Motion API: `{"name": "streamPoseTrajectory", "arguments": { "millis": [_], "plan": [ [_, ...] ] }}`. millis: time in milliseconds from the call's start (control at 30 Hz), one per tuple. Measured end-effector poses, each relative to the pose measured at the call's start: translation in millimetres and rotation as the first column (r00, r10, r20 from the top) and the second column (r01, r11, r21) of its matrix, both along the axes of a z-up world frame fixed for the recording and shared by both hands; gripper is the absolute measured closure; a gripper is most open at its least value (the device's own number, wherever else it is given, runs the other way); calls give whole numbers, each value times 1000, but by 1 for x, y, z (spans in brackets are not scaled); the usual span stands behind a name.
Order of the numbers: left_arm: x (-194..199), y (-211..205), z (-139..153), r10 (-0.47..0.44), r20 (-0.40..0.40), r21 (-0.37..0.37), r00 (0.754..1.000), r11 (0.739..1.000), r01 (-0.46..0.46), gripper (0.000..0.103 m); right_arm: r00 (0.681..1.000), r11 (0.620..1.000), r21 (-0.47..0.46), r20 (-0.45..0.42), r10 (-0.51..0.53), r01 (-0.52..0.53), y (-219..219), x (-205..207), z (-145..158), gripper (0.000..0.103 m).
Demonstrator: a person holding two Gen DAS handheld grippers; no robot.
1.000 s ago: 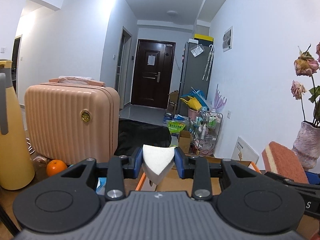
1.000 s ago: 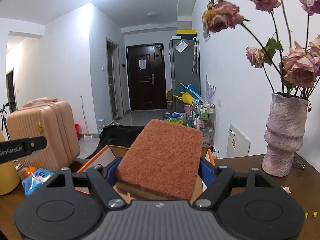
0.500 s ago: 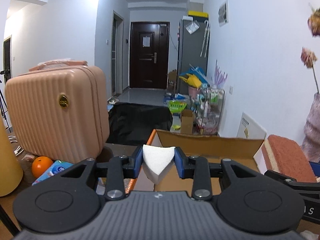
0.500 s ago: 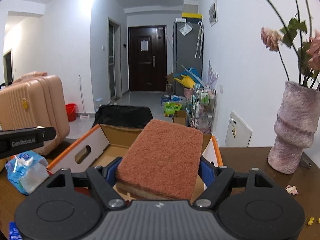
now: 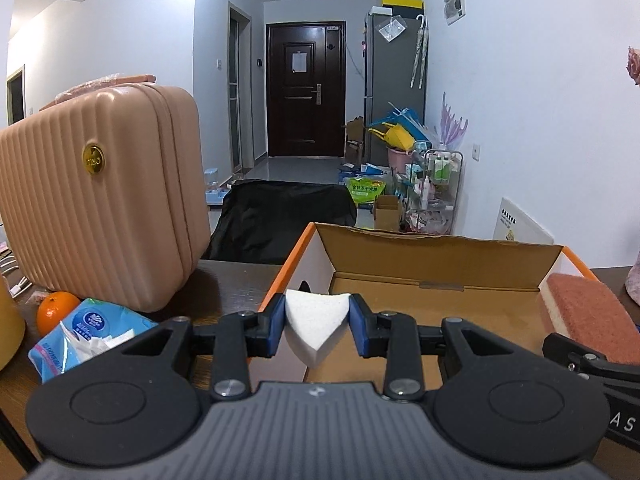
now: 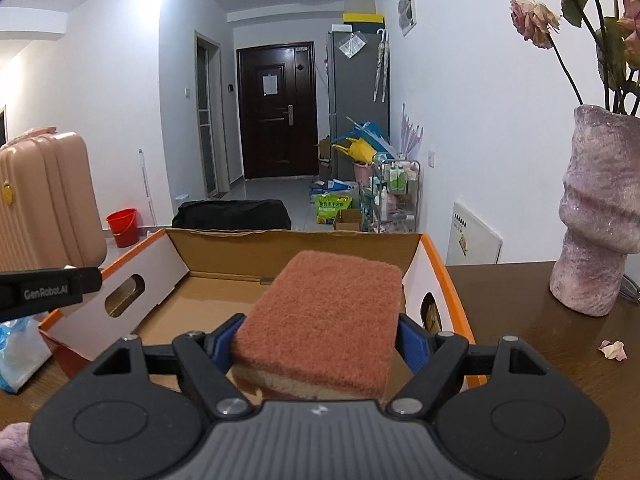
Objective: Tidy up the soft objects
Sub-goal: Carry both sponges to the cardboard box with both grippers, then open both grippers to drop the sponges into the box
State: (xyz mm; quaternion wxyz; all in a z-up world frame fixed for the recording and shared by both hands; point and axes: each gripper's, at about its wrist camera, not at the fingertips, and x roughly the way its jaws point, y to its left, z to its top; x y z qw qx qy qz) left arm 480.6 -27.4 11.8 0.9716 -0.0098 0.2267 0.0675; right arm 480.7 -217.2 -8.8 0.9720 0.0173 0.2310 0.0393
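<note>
While both jaws grip sponges — left a white wedge [image 5: 315, 325], right a scourer [image 6: 326, 318] — the box [image 6: 296, 246] lies open just ahead.

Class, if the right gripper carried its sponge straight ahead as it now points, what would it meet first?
Probably the far wall of the cardboard box, just beyond the sponge held by the right gripper; depth is uncertain.

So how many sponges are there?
2. A white sponge is squeezed in the left gripper; a red-brown sponge is in the right gripper, both above the cardboard box. Others may be hidden.
</note>
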Motion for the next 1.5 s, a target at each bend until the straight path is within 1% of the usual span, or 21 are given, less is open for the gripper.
{"name": "streamPoseTrajectory", "arguments": {
  "millis": [100,233,333,467,533,633,767,1033,1100,1133,1167,1200,1267,1333,1400,1500],
  "plan": [
    [1,-1,-4,-3,8,5,1000,1000,3,68,1000,1000,-25,14,-4,5,4,-1,-5,26],
    [1,-5,-8,4,28,31,1000,1000,-4,68,999,998,-60,41,-15,17,9,-3,-9,26],
    [2,-6,-11,6,29,35,1000,999,-7,68,998,996,-80,56,-26,30,12,-3,-11,26],
    [4,-10,-17,1,25,59,1000,998,-3,68,998,992,-117,58,-28,35,16,-2,-16,26],
    [4,-11,-17,-1,26,56,1000,998,0,68,997,991,-132,66,-29,38,18,-3,-18,26],
    [6,-10,-19,-6,19,53,1000,999,5,68,996,989,-143,79,-35,46,19,-5,-19,26],
    [9,-9,-23,-11,1,57,1000,998,11,68,997,987,-150,74,-38,49,22,-5,-22,26],
    [8,-8,-27,-18,8,54,1000,998,18,67,996,988,-145,79,-39,51,20,-5,-22,26],
    [8,-7,-27,-21,7,48,1000,999,21,63,996,988,-144,76,-36,47,20,-6,-23,26],
    [8,-7,-27,-18,9,48,1000,999,18,59,997,989,-141,74,-35,46,19,-5,-23,26],
    [7,-6,-26,-19,11,48,1000,999,18,50,997,990,-135,73,-35,45,18,-5,-23,25],
    [6,-5,-26,-15,15,47,1000,999,15,44,997,990,-131,72,-37,47,18,-6,-22,23],
    [4,-4,-25,4,28,52,1000,999,-5,12,996,992,-117,73,-47,56,15,-6,-22,10],
    [0,-4,-23,24,51,58,998,998,-27,0,995,993,-97,81,-53,61,12,-8,-21,5],
    [-3,-4,-22,27,66,62,997,998,-31,0,994,994,-83,87,-60,67,10,-9,-21,2],
    [-2,-5,-23,26,56,73,998,997,-30,0,994,994,-79,88,-63,70,9,-9,-21,2]
  ]
}}
